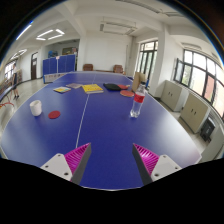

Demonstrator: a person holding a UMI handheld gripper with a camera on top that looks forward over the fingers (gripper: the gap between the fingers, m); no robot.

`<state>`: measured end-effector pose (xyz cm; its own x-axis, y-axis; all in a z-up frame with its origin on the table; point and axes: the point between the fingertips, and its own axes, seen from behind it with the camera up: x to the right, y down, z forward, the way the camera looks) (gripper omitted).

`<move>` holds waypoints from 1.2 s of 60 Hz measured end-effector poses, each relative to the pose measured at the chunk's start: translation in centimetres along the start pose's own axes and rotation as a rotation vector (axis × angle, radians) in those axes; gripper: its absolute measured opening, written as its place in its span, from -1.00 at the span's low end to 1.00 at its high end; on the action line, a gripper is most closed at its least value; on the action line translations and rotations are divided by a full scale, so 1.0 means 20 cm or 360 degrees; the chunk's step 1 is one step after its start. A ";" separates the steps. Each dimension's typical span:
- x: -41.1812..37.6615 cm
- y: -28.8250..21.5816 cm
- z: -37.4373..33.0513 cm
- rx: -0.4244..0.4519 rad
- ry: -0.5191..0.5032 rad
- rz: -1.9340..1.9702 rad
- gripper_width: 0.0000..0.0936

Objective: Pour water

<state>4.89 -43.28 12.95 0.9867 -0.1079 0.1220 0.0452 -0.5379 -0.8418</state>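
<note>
A clear plastic bottle with a red cap stands upright on the blue table, well beyond my fingers and to the right. A white cup stands on the table far to the left, beside a red round coaster. My gripper is open and empty, its two pink-padded fingers spread wide above the near part of the table. Nothing is between them.
A yellow sheet, a dark flat object, a pale sheet and a red object lie at the table's far side. Chairs, windows and cabinets stand beyond.
</note>
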 end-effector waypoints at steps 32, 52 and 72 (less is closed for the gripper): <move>0.82 -0.79 1.75 0.0369 -0.0049 0.0139 0.80; 0.84 -0.85 1.95 0.0509 0.0005 0.0144 -0.13; 0.87 -0.96 1.72 0.0539 0.0246 0.0028 -0.28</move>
<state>26.59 -5.98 13.20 0.9537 -0.2534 0.1618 0.1031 -0.2301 -0.9677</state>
